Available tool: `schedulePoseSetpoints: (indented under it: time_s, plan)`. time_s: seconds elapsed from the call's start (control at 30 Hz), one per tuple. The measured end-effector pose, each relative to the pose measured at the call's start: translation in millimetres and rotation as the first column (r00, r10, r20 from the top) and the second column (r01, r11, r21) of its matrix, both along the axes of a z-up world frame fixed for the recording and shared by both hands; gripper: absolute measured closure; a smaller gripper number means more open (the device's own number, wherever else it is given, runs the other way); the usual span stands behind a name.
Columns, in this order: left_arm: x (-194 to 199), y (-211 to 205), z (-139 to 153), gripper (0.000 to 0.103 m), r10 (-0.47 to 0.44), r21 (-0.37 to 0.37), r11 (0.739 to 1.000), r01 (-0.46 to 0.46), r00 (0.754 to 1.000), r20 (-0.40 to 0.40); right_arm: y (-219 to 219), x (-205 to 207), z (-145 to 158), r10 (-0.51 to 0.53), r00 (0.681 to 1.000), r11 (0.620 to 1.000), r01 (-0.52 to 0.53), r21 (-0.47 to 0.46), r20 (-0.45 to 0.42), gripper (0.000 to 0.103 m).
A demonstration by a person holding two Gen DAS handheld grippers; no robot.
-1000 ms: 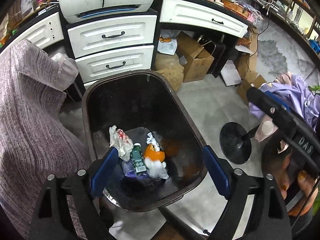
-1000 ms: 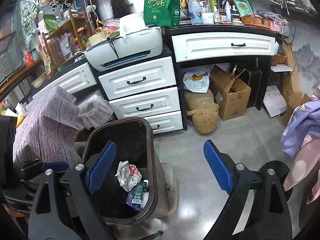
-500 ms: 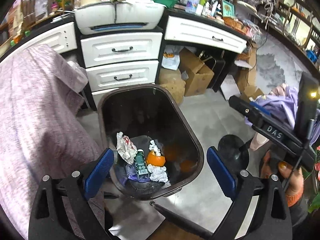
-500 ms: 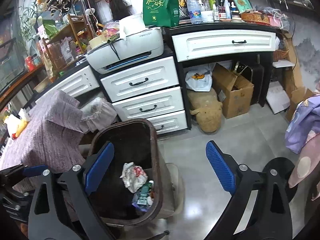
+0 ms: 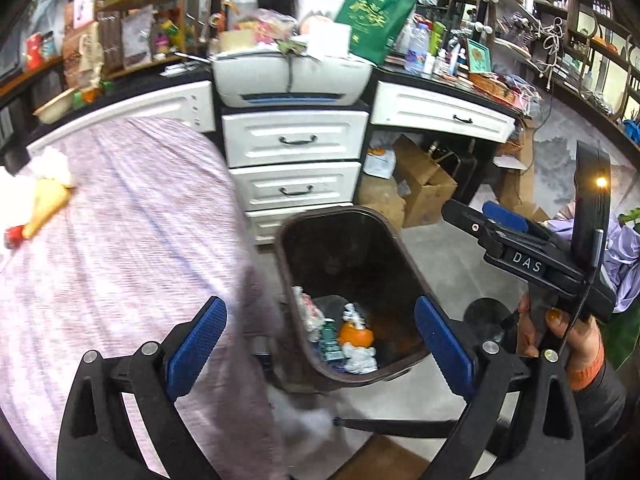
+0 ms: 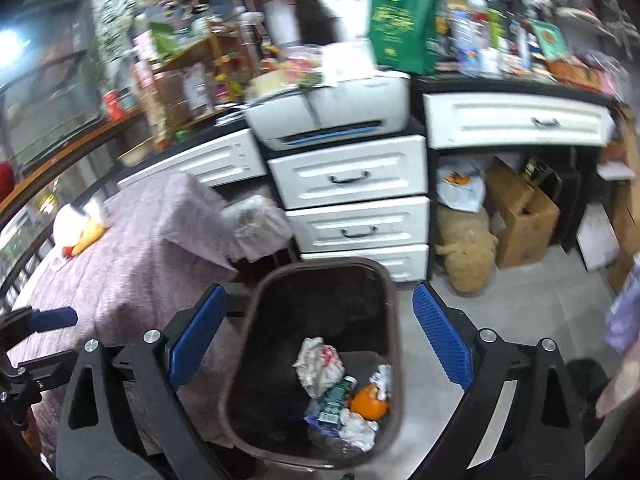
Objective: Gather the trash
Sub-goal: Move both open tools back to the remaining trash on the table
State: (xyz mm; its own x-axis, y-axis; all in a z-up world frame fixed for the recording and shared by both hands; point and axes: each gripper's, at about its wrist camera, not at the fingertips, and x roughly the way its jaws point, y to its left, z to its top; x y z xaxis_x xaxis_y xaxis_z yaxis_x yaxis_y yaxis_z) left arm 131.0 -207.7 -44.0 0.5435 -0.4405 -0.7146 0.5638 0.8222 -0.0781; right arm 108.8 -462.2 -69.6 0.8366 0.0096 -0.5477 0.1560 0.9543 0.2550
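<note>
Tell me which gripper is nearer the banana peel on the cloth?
Left: it sits over the cloth's edge, the banana peel ahead-left. Right hangs over the bin, farther.

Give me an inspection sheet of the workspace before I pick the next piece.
Surface: purple cloth covers the table beside the bin.
Job's things: brown bin holds an orange peel, green bottle and crumpled wrappers; white and yellow scraps lie on the cloth.
Clutter: printer, green bag, cardboard box.
Grippers: left gripper and right gripper open, empty.
Cables: cord across printer.
Surroundings: white drawers, crowded shelves.
</note>
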Motion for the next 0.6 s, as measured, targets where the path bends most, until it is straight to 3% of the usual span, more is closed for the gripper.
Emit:
schedulePoseSetpoints:
  time_s: [0.23, 0.47, 0.6]
  plan:
    - [11.3, 60.4, 12.1, 0.008, 0.116, -0.009, 0.993, -0.116, 0.993, 0.004, 61.2, 33.7, 22.9, 0.214, 0.977, 0.977, -0.214, 0.006, -0.002, 0.009]
    - [19.1, 138.8, 18.3, 0.008, 0.261, 0.018, 0.965, -0.261, 0.965, 0.012, 120.8, 58.4, 50.4, 0.431, 0.902, 0.902, -0.431, -0.005, -0.007, 0.009]
    - [29.7, 184.7, 18.3, 0.008, 0.358, 0.016, 0.934, -0.357, 0.934, -0.008, 153.2, 76.8, 51.4, 0.51, 0.859, 0.86, -0.51, 0.011, -0.047, 0.009]
